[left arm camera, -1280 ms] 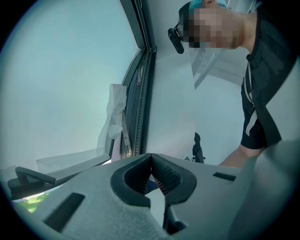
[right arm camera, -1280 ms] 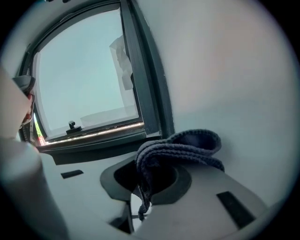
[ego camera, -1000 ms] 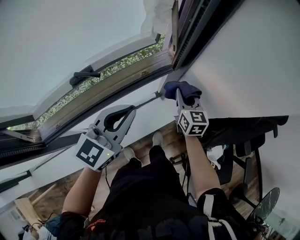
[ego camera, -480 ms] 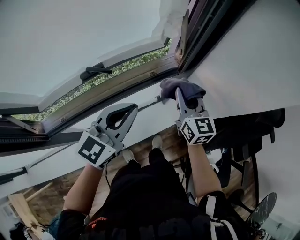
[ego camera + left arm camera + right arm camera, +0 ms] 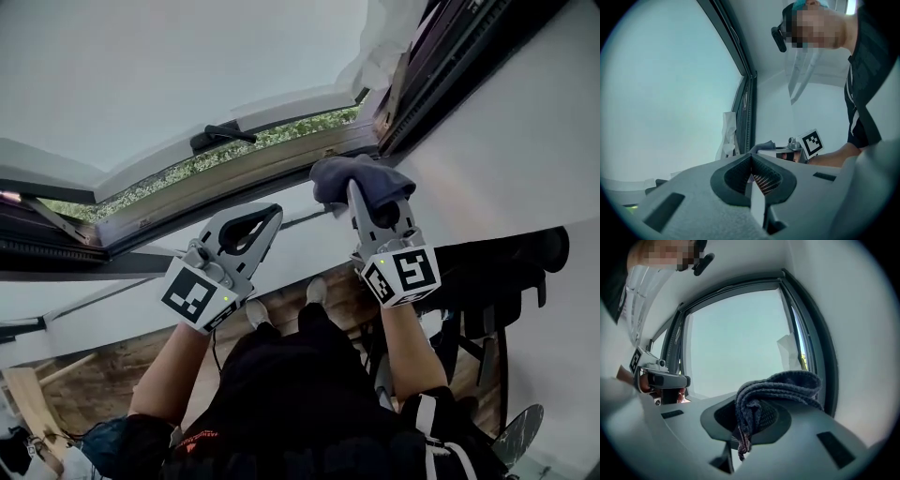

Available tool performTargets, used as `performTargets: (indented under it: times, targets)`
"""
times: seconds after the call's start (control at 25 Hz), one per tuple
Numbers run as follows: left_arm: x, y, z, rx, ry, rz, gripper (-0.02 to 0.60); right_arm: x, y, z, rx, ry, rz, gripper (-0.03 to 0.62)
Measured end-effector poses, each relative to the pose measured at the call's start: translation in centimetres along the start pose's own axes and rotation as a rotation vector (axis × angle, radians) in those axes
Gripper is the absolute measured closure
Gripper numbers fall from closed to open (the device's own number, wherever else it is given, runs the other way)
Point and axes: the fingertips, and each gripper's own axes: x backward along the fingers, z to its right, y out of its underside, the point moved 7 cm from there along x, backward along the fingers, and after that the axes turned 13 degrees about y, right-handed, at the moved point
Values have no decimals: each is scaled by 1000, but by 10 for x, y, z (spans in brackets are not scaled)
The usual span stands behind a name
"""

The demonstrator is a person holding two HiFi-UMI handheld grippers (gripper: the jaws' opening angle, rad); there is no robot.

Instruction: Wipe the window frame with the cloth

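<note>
Window frame (image 5: 253, 173) ahead of both claws, sash open, its corner just beyond right claw's tips. Left claw (image 5: 272, 211) just left of right claw, short of the frame. Jaws shut together, nothing between. Right claw (image 5: 356, 189) clamped on cloth (image 5: 375, 178) — dark, bunched over the tips, one end hanging back through the jaws. Cloth up against frame's lower corner; actual contact not clear. Black handle (image 5: 225, 134) on sash, ahead-left of left claw's tip — well apart.

The right gripper (image 5: 749, 405) is pinching a bunched dark cloth (image 5: 785, 385) between its jaws, the dark window frame (image 5: 824, 357) standing just behind.
</note>
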Motion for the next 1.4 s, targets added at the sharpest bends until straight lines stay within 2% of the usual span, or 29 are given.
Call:
performTargets:
  times: [0.16,0.68,1.4]
  targets:
    - [16,-2,1,-1,-24,8,563,-1,-10,-25,41,-65,12,556]
    - [58,0,-1,18,-109,36,563,4,-19,-84,57,-210,3,556]
    - [70,6,-13,29,-144,37,563,-2,-13,-108,43,-285,-22,557]
